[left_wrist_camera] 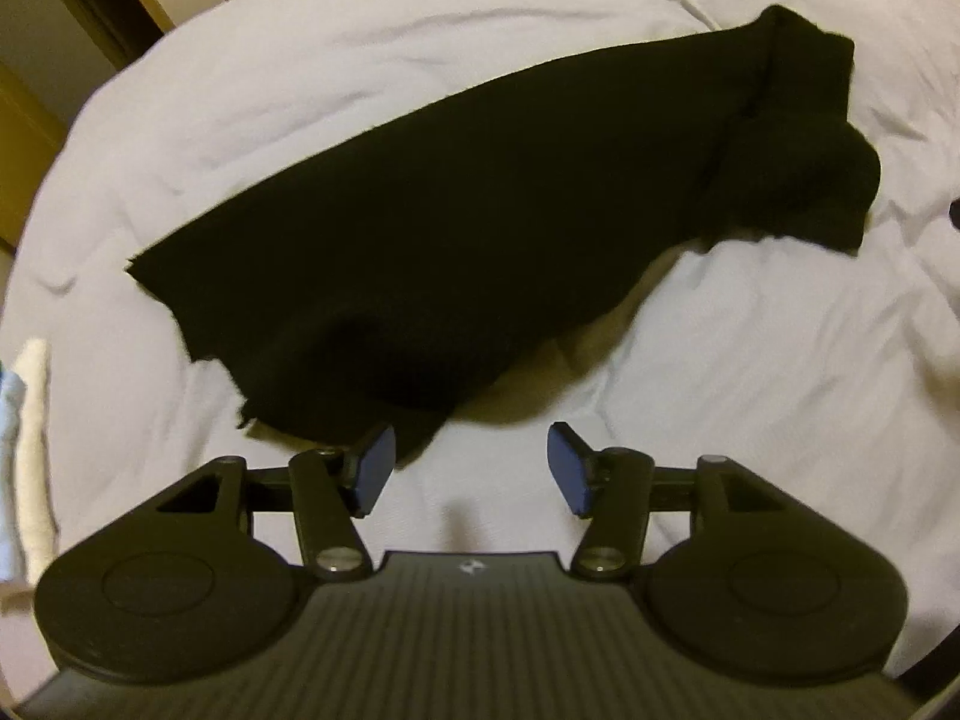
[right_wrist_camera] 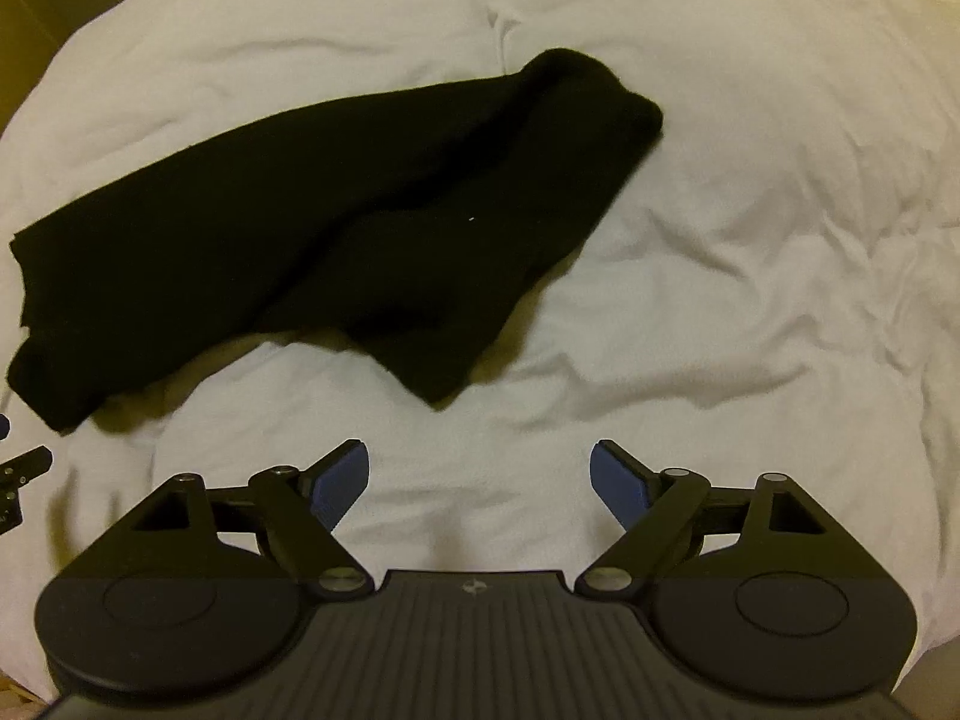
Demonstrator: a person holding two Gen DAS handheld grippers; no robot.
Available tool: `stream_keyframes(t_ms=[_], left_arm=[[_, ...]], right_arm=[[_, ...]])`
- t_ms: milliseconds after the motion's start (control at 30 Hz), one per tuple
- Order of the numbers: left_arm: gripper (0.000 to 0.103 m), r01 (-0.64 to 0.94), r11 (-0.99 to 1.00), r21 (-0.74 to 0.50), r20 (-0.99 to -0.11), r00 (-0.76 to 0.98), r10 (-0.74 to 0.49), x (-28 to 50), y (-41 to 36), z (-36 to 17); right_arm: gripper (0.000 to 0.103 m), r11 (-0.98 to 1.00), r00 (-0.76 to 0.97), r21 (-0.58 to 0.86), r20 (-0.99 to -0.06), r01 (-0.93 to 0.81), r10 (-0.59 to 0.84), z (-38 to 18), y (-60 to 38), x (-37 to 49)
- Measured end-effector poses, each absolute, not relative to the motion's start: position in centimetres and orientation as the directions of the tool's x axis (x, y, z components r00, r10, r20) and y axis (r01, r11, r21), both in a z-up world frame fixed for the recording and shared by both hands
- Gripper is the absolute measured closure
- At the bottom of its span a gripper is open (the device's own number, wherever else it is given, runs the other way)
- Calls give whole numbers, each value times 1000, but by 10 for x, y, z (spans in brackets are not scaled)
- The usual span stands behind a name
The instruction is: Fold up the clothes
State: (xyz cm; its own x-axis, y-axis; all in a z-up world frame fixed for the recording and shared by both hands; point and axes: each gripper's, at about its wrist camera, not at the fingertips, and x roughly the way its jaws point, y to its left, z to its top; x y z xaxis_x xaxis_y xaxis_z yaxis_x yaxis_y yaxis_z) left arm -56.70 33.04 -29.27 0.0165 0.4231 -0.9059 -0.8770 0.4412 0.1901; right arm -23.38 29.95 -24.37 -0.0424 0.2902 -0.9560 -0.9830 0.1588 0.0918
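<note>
While spread and empty above the white bedding (right_wrist_camera: pixel 720 240), both grippers' fingers (left_wrist_camera: pixel 375 468) (right_wrist_camera: pixel 339 483), black garment (left_wrist_camera: pixel 450 210) ahead.

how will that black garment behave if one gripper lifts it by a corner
Probably floppy: the black garment lies limp and rumpled on the white bedding, so it would likely drape and unfold. It looks knit and matte, so probably not slippery. No sign it would roll.

I see one black garment (left_wrist_camera: pixel 456 204) lying loosely on the white bedding (left_wrist_camera: pixel 750 360), stretched out long, its far end bunched and rumpled.
</note>
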Motion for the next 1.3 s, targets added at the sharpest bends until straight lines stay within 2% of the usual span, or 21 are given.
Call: stream_keyframes(t_ms=[267, 500, 700, 833, 933, 1233, 1267, 1300], left_arm=[[51, -945, 324, -49, -944, 150, 294, -538, 321, -305], [51, -942, 51, -332, -911, 334, 240, -478, 302, -323], [51, -826, -251, -505, -847, 417, 330, -423, 287, -348], [63, -686, -405, -604, -788, 438, 433, -409, 289, -373], [66, -573, -496, -652, -755, 432, 493, -407, 293, -395], [64, -315, -608, -729, -682, 410, 605, -403, 296, -450], [65, -306, -603, -737, -673, 412, 614, -402, 300, -453], [73, -305, -595, -743, -666, 418, 618, -401, 304, -455]], right_arm=[[20, 153, 2, 42, -961, -987, 278, -250, 311, -189], [19, 18, -43, 50, -962, -999, 271, -254, 335, -132], [19, -137, -97, 64, -962, -988, 254, -254, 349, -68], [19, -157, -125, 87, -960, -984, 251, -258, 360, -28], [20, -165, -157, 118, -957, -979, 246, -268, 374, -9], [20, -245, -336, 274, -904, -930, 264, -286, 434, -2], [23, -264, -364, 295, -893, -918, 266, -288, 442, -5], [28, -285, -392, 316, -880, -905, 267, -290, 451, -9]])
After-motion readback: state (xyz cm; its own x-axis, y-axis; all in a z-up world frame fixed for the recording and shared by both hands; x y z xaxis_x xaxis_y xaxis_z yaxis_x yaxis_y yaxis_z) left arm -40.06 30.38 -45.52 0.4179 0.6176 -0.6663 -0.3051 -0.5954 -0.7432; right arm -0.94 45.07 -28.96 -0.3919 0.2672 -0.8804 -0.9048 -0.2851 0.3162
